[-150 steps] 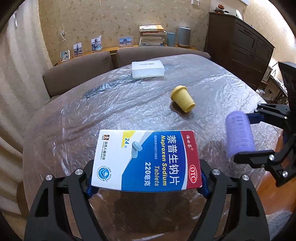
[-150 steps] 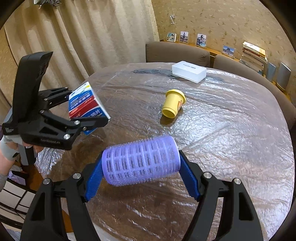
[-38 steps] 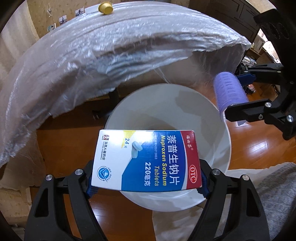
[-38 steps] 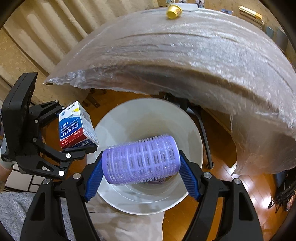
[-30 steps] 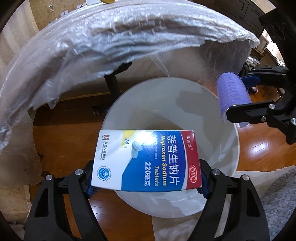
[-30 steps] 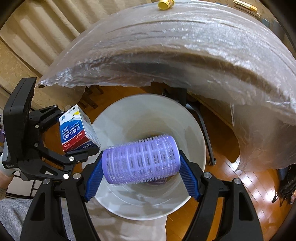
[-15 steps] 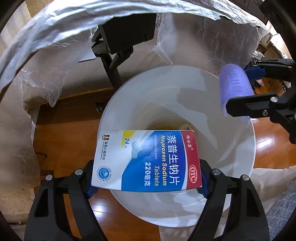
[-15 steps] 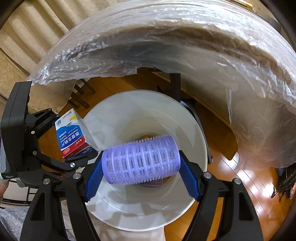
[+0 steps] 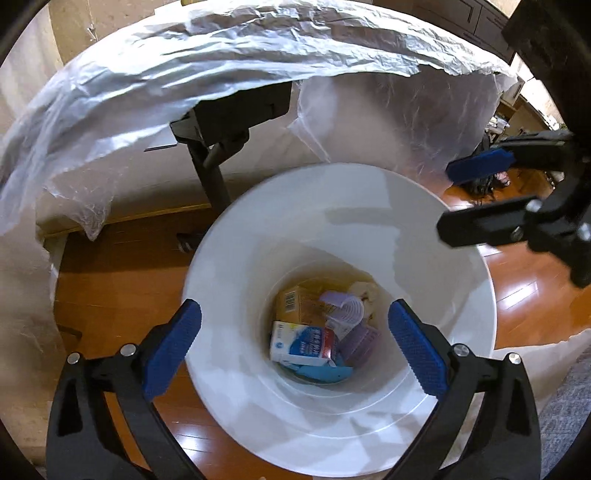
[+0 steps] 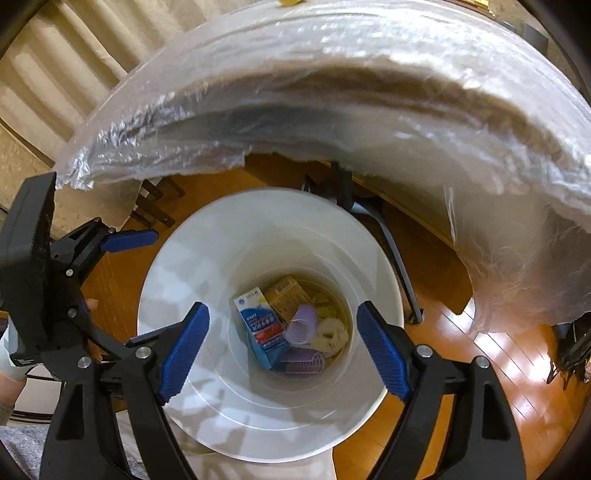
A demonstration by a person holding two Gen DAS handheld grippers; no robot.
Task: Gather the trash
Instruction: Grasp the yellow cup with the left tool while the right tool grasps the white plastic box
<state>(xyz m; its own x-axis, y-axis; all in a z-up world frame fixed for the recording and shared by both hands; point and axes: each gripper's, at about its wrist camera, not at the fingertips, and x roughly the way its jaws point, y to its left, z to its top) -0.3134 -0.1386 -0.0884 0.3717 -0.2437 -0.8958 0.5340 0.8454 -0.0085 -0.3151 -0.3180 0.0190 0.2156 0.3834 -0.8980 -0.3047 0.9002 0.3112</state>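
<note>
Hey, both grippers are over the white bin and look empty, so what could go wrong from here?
1. The table's plastic sheet hangs low right beside the white bin; lifting the open left gripper or right gripper could snag it.
2. The medicine box leans upright against a purple hair roller, so later trash may pile unevenly.
3. A yellow object is barely visible on the table and is easily missed.

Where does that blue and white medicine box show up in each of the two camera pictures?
Left wrist view: the medicine box lies at the bottom of the white bin, low centre.
Right wrist view: the same box lies at the bin's bottom, centre.
Shared landmark: the purple hair roller beside it.
</note>
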